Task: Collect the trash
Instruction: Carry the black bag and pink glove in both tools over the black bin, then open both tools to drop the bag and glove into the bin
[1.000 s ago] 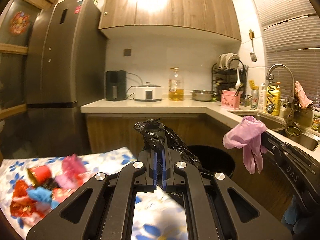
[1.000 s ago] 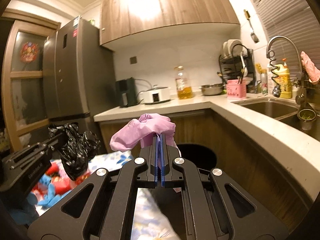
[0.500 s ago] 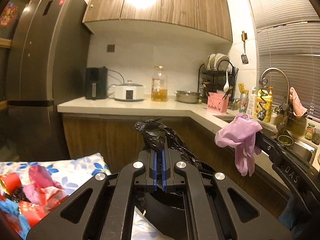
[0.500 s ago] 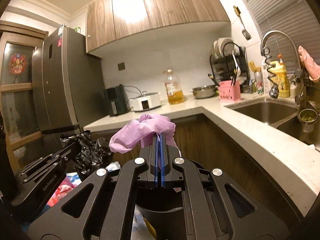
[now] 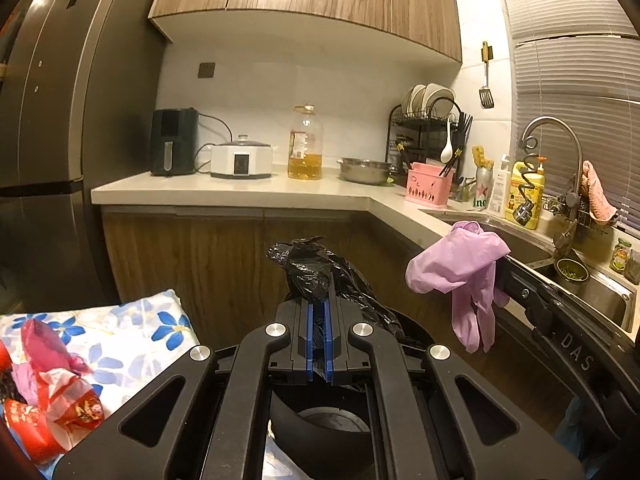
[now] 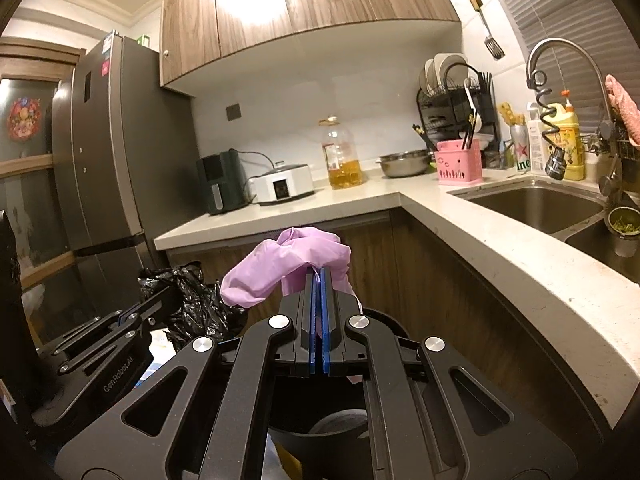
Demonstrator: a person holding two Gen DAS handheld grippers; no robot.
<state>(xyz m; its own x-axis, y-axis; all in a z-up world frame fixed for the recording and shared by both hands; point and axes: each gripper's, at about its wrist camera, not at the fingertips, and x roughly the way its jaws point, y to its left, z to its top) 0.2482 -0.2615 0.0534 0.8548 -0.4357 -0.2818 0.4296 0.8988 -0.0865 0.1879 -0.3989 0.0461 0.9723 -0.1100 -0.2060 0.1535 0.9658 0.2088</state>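
Left gripper: level over the black bin; your jaws pinch the black bag
Right gripper: at 3 o'clock; clamped on the purple glove

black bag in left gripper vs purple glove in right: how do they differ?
Colour: the black bag is glossy black; the purple glove is matte lilac.
Shape: the bag is a crinkled wad; the glove is smooth, with fingers dangling below the grip.
Holder: the left gripper pinches the bag; the right gripper pinches the glove.
Shared: both are clamped, held above the black bin.
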